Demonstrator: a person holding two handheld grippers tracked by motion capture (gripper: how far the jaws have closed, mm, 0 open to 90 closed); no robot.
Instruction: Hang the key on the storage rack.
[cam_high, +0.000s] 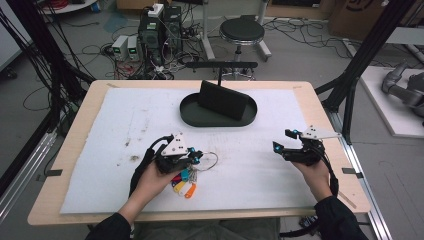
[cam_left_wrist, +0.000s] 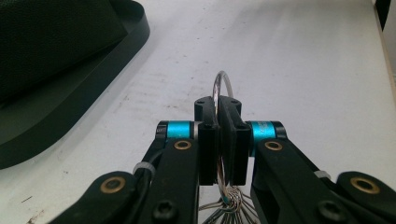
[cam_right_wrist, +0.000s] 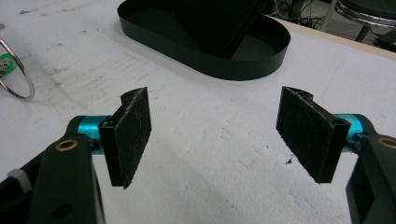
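Observation:
A large metal key ring (cam_high: 207, 161) carrying several coloured key tags (cam_high: 184, 183) lies on the white mat, left of centre near the front. My left gripper (cam_high: 196, 157) is shut on that ring; in the left gripper view the wire ring (cam_left_wrist: 222, 84) pokes up from between the closed pads (cam_left_wrist: 208, 149), and smaller rings bunch below them. My right gripper (cam_high: 283, 141) hovers at the right side of the mat, open, its two pads (cam_right_wrist: 132, 133) wide apart with nothing between them. The ring (cam_right_wrist: 17, 70) appears at the left edge of the right gripper view.
A black oval tray (cam_high: 192, 117) with a black wedge-shaped block (cam_high: 222, 100) standing in it sits at the back centre of the mat. A white mat (cam_high: 125, 125) covers the wooden table. Cables, equipment and a stool (cam_high: 242, 31) stand on the floor beyond.

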